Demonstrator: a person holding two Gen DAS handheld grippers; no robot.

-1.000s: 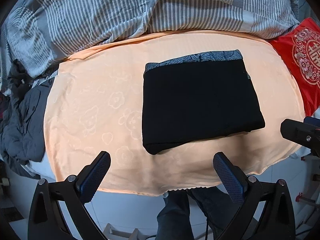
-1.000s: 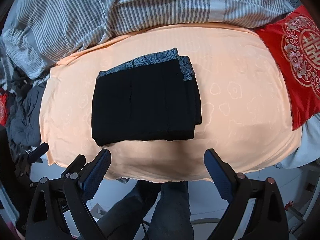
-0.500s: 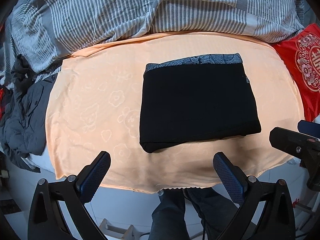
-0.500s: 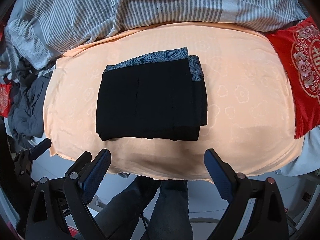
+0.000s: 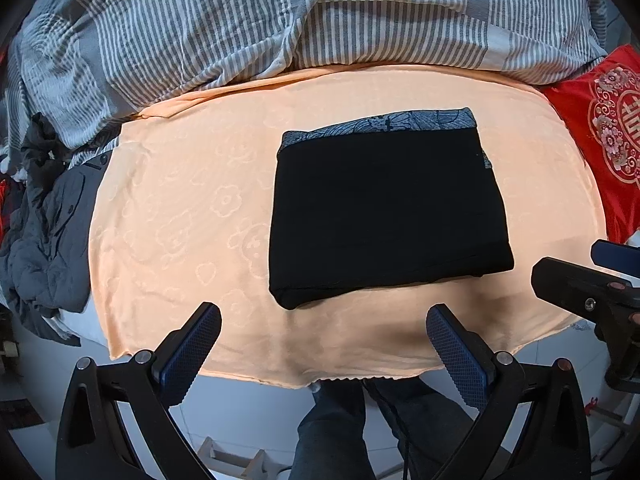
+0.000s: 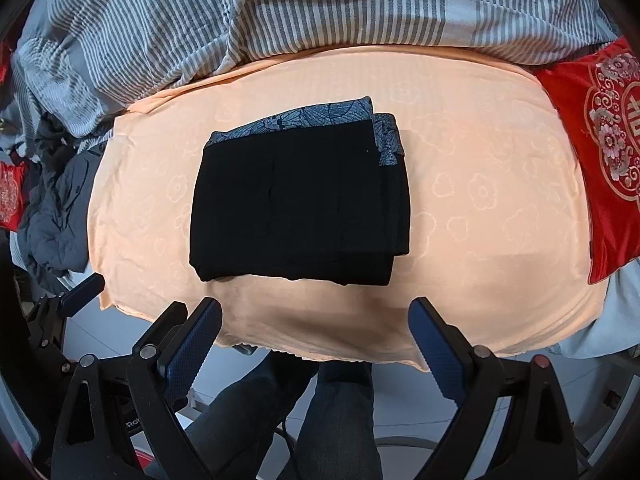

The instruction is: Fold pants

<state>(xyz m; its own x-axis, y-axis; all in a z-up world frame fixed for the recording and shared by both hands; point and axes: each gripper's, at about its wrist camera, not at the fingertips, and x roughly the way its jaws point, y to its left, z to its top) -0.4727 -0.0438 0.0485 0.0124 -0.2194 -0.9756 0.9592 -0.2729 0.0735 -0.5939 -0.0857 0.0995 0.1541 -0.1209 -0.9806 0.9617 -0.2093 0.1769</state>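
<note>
Now both spread grippers, left gripper [image 5: 323,344] and right gripper [image 6: 315,338], sit farther from the folded pants [image 5: 384,208].

The folded black pants [image 5: 384,216] showed a grey-blue floral-print waistband [image 6: 304,118]. They lay on a peach blanket embossed with flowers [image 5: 176,208]. Behind were a grey-and-white striped duvet [image 5: 248,20] and a red cushion with a gold ornament [image 6: 600,128].

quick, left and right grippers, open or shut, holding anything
left gripper: open, holding nothing, short of the folded black pants
right gripper: open, holding nothing
</note>
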